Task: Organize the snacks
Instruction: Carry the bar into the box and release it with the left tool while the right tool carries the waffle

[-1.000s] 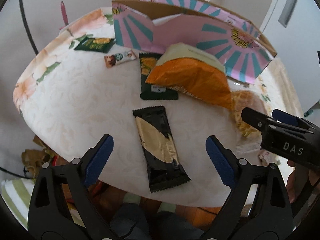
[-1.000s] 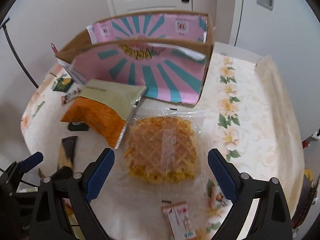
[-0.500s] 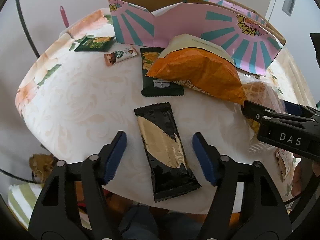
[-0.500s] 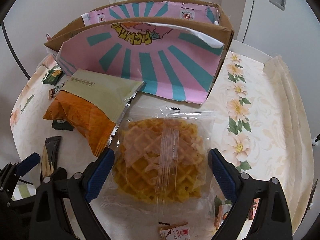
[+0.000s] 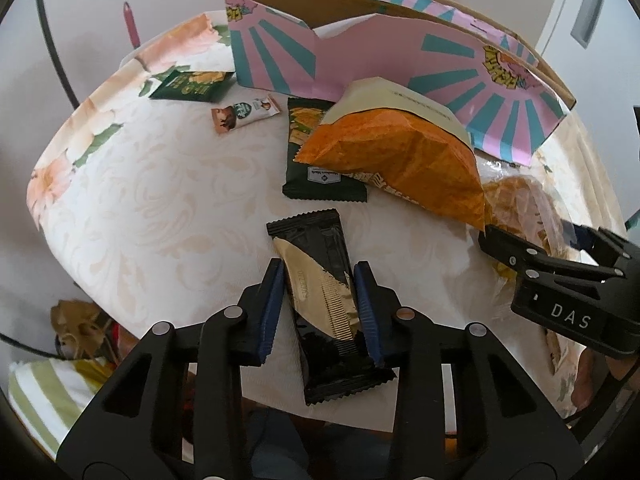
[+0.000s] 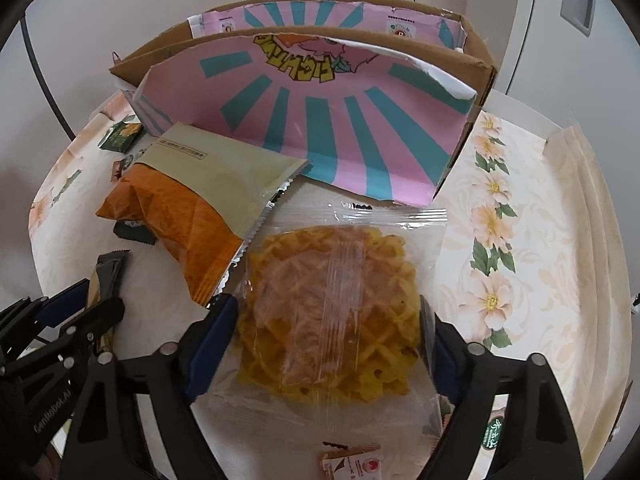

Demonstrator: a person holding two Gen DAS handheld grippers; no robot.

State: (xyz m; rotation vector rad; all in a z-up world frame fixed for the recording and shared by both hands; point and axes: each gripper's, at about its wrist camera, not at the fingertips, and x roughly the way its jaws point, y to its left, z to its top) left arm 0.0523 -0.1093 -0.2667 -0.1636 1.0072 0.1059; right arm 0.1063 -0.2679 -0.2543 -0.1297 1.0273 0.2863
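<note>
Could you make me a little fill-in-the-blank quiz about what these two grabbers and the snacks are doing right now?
1. The left gripper has its fingers on both sides of the ____ and gold bar.
2. The right gripper straddles a clear bag of ____.
3. The orange bag lies partly on top of a dark ____ packet.
4. Behind the snacks stands a pink and ____ box.

Missing words: black; waffles; green; teal
</note>
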